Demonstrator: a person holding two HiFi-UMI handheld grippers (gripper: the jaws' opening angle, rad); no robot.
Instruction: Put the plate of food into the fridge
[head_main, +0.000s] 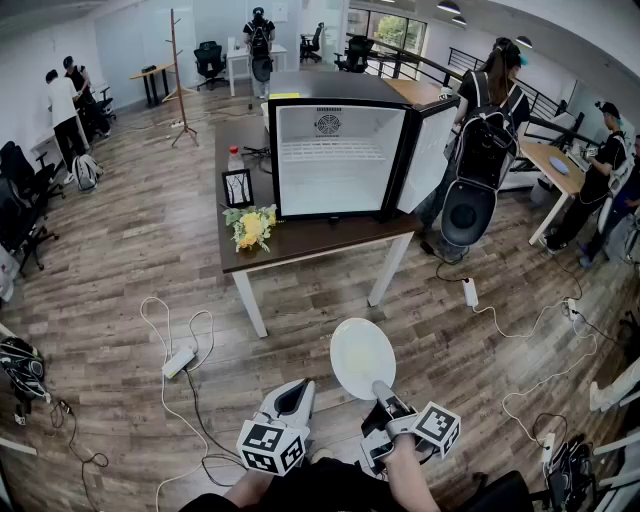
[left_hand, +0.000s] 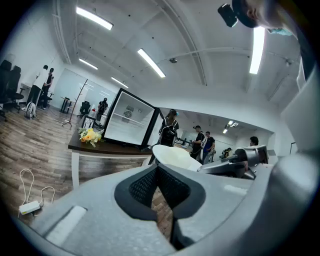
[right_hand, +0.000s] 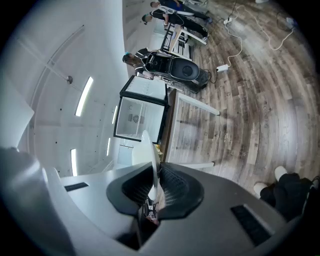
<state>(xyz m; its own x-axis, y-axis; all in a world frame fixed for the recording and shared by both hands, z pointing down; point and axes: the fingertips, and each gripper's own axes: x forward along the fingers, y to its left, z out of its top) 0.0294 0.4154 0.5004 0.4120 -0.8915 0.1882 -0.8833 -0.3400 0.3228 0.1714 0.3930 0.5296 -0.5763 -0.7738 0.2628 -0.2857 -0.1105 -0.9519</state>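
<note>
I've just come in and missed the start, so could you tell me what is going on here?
A person holds a gripper in each hand. The right gripper is clamped on the rim of a white plate, held in the air over the floor; no food shows on it. The left gripper is beside it, jaws together on nothing. Ahead, a small fridge stands on a table with its door open, some way off, so the plate is not yet inside.

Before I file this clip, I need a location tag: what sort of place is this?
Likely an open-plan office: desks and office chairs along the edges, a mini fridge on a brown table, power strips lying on the wood floor.
</note>
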